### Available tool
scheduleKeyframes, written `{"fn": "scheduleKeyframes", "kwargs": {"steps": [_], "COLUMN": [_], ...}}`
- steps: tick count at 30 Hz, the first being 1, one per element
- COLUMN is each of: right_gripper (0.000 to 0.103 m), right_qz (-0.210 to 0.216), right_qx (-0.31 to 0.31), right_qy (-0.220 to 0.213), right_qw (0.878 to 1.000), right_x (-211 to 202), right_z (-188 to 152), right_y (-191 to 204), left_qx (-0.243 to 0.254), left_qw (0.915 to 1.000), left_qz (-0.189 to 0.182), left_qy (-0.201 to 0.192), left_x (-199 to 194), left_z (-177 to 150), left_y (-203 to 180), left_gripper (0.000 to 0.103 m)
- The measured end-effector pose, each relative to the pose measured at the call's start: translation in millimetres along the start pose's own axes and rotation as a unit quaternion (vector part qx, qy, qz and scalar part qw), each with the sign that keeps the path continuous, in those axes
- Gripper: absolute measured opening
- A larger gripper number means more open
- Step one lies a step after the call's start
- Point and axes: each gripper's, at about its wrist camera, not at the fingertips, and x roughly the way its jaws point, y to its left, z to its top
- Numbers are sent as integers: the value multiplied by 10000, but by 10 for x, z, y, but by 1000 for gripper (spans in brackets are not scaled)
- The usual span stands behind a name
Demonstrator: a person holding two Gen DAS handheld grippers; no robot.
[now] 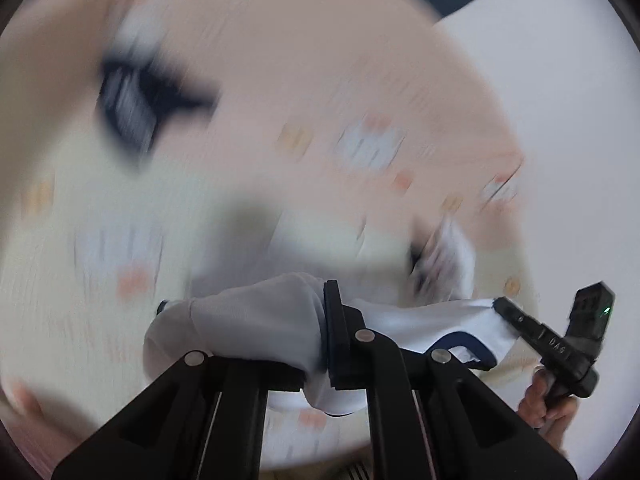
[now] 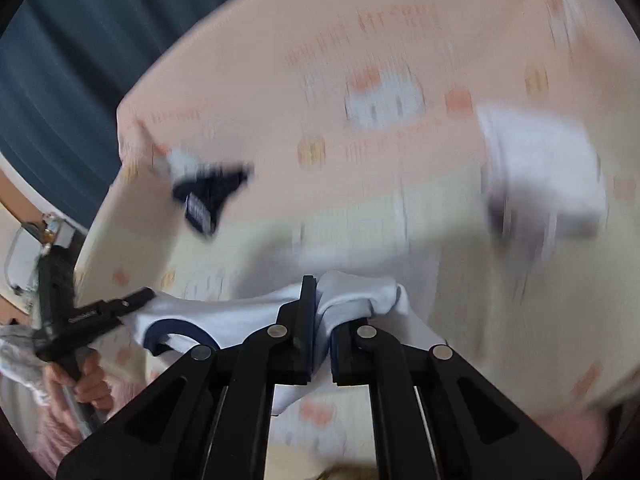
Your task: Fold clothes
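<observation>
Closest to the left wrist lens, the left gripper [image 1: 326,320] has its jaws pressed together on a bunched fold of the white garment [image 1: 260,320], which bulges to the left of the fingers and runs rightward as a taut band with a navy-trimmed edge. At the far right of that view the right gripper [image 1: 504,306] pinches the other end of the band, its body angled down to the lower right, where a hand [image 1: 548,400] wraps the handle from below. Behind the cloth lies a blurred bedsheet [image 1: 280,80], peach and pale yellow with small printed figures. A dark blue item [image 1: 136,104] rests on it at upper left; what it is cannot be told.

From the right wrist view, the left gripper [image 2: 136,298] enters from the left, tilted upward, held by a hand [image 2: 86,384] with the fingers curled round the grip. The garment [image 2: 224,316] spans between the two tools above the sheet. The right gripper [image 2: 320,308] is clamped on a gathered knot of it. A folded white piece [image 2: 544,176] lies on the sheet at right.
</observation>
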Motion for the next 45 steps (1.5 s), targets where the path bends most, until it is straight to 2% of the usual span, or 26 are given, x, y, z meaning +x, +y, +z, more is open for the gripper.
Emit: {"fn": "scheduleKeyframes", "kwargs": {"steps": [2, 4, 6, 8, 10, 13, 15, 17, 20, 22, 24, 26, 27, 29, 30, 33, 36, 38, 39, 40, 41, 43, 45], "right_gripper": [4, 4, 4, 4, 4, 4, 4, 4, 4, 4, 8, 14, 17, 31, 34, 36, 36, 36, 36, 29, 14, 6, 5], "right_qz": [-97, -195, -212, -225, -238, -257, -518, -824, -1253, -1430, -1375, -1338, -1304, -1251, -1225, -1167, -767, -750, -792, -839, -885, -998, -829], "right_qx": [-72, -143, -95, -40, 15, 97, 217, 411, 538, 669, 1004, 1189, 1219, 1303, 1345, 1606, 1641, 1474, 1349, 1218, 1087, 846, 844], "right_qy": [-157, -313, -246, -166, -86, 34, 532, 1220, 2174, 2771, 3253, 3374, 3348, 3189, 3106, 3191, 3549, 3517, 3428, 3330, 3231, 3230, 3170], "right_qw": [9998, 9992, 9994, 9996, 9997, 9996, 9970, 9882, 9665, 9478, 9301, 9242, 9252, 9304, 9330, 9267, 9172, 9214, 9263, 9313, 9359, 9373, 9410], "right_x": [-3, -6, -20, -35, -50, -73, 252, 599, 1201, 1534, 1727, 1726, 1703, 1649, 1622, 1500, 1460, 1501, 1535, 1572, 1608, 1617, 1495], "right_z": [275, 550, 412, 249, 87, -156, -631, -1188, -2011, -2507, -2903, -3030, -3038, -3013, -3000, -3015, -3112, -3128, -3119, -3109, -3098, -3076, -3015], "right_y": [1, 2, 16, 31, 46, 68, -92, -352, -702, -907, -1071, -1138, -1151, -1184, -1201, -1253, -1182, -1112, -1080, -1049, -1019, -945, -880], "left_qx": [412, 718, 840, 848, 660, 196, -349, -934, -1615, -1674, -1766, -1870, -1891, -1929, -1950, -2009, -1732, -1446, -1323, -1279, -1265, -1293, -1420], "left_qw": [9968, 9899, 9859, 9863, 9915, 9982, 9993, 9943, 9777, 9717, 9683, 9667, 9675, 9668, 9661, 9647, 9689, 9730, 9745, 9756, 9766, 9784, 9796], "left_qz": [-250, -454, -588, -565, -399, -198, -101, 52, 461, 682, 854, 927, 938, 1020, 1068, 1013, 859, 969, 1047, 1015, 942, 776, 574], "left_qy": [-636, -1137, -1320, -1301, -1053, -523, -12, 511, 1264, 1519, 1545, 1480, 1394, 1332, 1312, 1366, 1541, 1518, 1481, 1468, 1464, 1416, 1298], "left_x": [-432, -887, -1173, -1270, -1156, -777, -357, 92, 740, 956, 991, 922, 856, 759, 715, 612, 696, 806, 852, 862, 858, 793, 625], "left_z": [348, 616, 701, 626, 405, -34, -468, -929, -1619, -1938, -2084, -2142, -2168, -2237, -2273, -2383, -2384, -2375, -2365, -2348, -2328, -2282, -2229], "left_y": [-369, -683, -833, -844, -687, -266, 202, 685, 1309, 1509, 1593, 1579, 1542, 1506, 1492, 1423, 1318, 1240, 1200, 1163, 1127, 1063, 1013], "left_gripper": [7, 8, 8, 8, 8, 8, 8, 8, 8, 9, 15, 41, 43, 48, 48, 48, 48, 47, 43, 21, 9, 7, 6]}}
